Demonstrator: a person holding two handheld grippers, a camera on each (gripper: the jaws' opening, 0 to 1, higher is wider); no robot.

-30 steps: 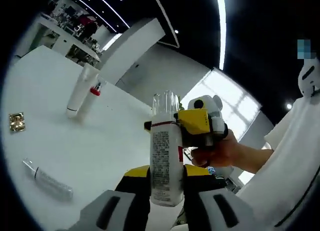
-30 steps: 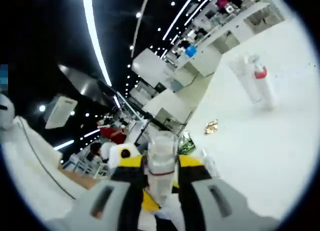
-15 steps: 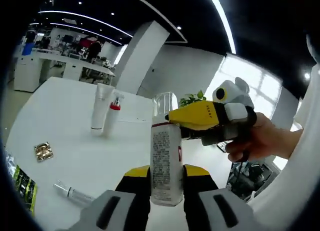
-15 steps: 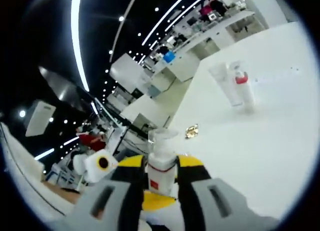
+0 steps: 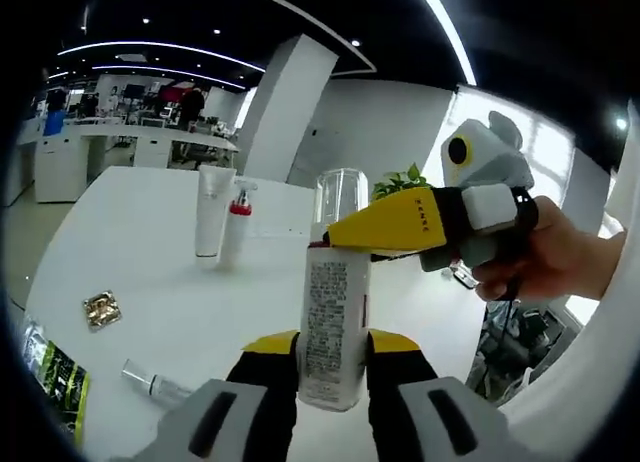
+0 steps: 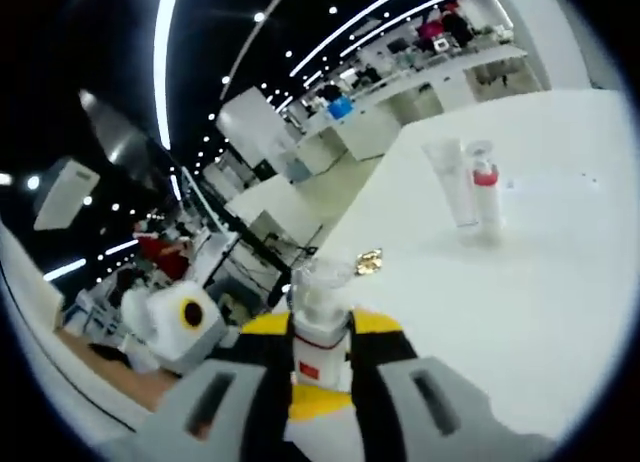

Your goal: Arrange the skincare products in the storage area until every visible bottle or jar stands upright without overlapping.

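Surface: white table (image 5: pixel 150 282), open office behind.
Left gripper (image 5: pixel 330 382): we clamp the spray bottle (image 5: pixel 332 322), steadying it.
Right gripper (image 6: pixel 318 357): closed on its neck, sharing the hold.

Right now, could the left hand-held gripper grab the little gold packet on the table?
Probably not: the left hand-held gripper is shut on the white bottle, so its jaws are full. The gold packet lies apart, unblocked, on the white table.

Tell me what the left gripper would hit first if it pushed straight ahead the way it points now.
Nothing new: the left gripper is already shut on the white bottle. Just past the bottle's clear cap sits the right gripper, probably the first thing met, though depth is unclear.
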